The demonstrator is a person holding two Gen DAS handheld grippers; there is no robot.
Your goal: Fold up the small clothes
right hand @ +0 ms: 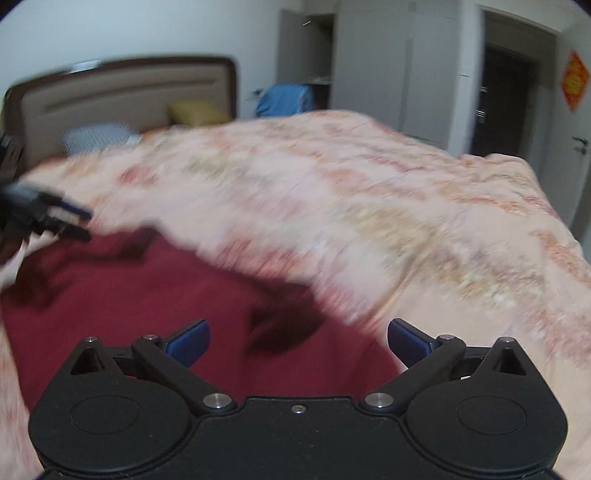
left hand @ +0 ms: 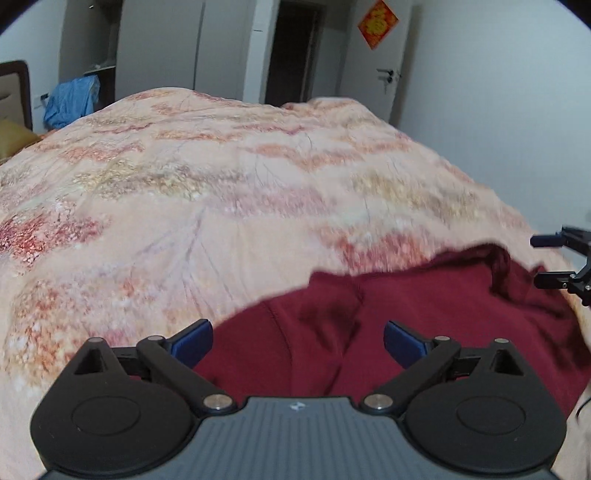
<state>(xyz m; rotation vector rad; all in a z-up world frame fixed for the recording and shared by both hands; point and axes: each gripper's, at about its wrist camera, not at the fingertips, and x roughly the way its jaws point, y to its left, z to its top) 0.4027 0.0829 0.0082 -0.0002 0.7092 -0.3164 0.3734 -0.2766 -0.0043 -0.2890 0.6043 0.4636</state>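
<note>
Left wrist view: the left gripper (left hand: 298, 341) has its jaws spread wide, blue pads apart, nothing pressed between them.
Garment: a dark red garment (left hand: 424, 317) lies rumpled on the bed, under and just ahead of the left jaws, running from 6 o'clock out toward 3 o'clock.
Right gripper seen from the left: the right gripper (left hand: 543, 260) shows at the 3 o'clock edge, beside the garment's far corner, jaws parted.
Right wrist view: right jaws stand wide open and empty; the garment spreads from 6 to 9 o'clock, blurred.
Left gripper seen from the right: at 9 o'clock, blurred, over the garment's edge.
Bed: a floral peach quilt (left hand: 221, 192) covers it; headboard (right hand: 122, 99) at 10 o'clock.
Writing: a red-and-gold diamond decoration (left hand: 377, 23) on the door at 1 o'clock; its character cannot be read.
Containers: none can be made out.
</note>
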